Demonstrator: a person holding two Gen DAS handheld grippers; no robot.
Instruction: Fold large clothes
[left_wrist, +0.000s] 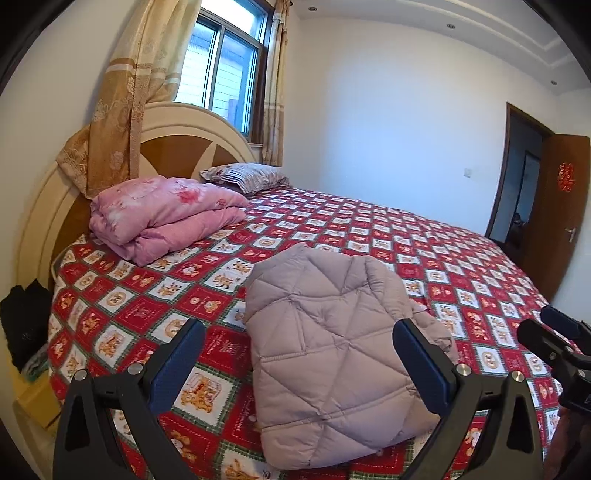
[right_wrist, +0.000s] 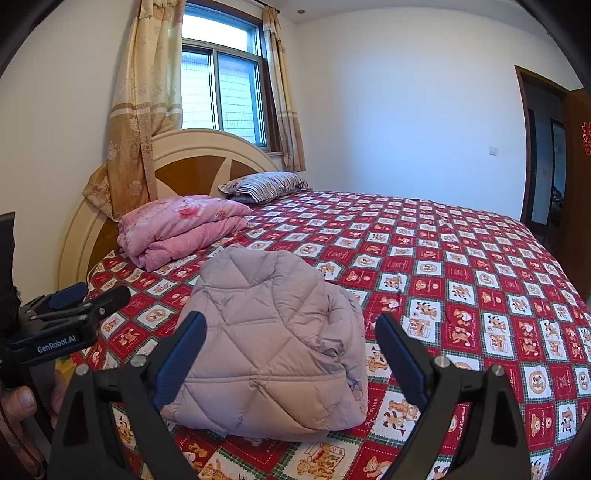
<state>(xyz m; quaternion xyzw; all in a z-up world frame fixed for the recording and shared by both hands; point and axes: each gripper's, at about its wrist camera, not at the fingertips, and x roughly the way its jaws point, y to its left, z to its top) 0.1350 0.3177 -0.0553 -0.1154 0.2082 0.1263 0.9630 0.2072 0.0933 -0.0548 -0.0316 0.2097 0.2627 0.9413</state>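
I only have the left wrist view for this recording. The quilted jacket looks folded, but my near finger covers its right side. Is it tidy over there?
Observer: Not fully. In the right wrist view the jacket has a looser layer bulging out along its right edge, below the smooth quilted top.
Operator: Is the right gripper holding any of it?
Observer: No. The right gripper is open, the fingers apart with no fabric between them.
Operator: And a hand on the left gripper?
Observer: Yes, the right wrist view shows fingers gripping below the left gripper, which is open too.
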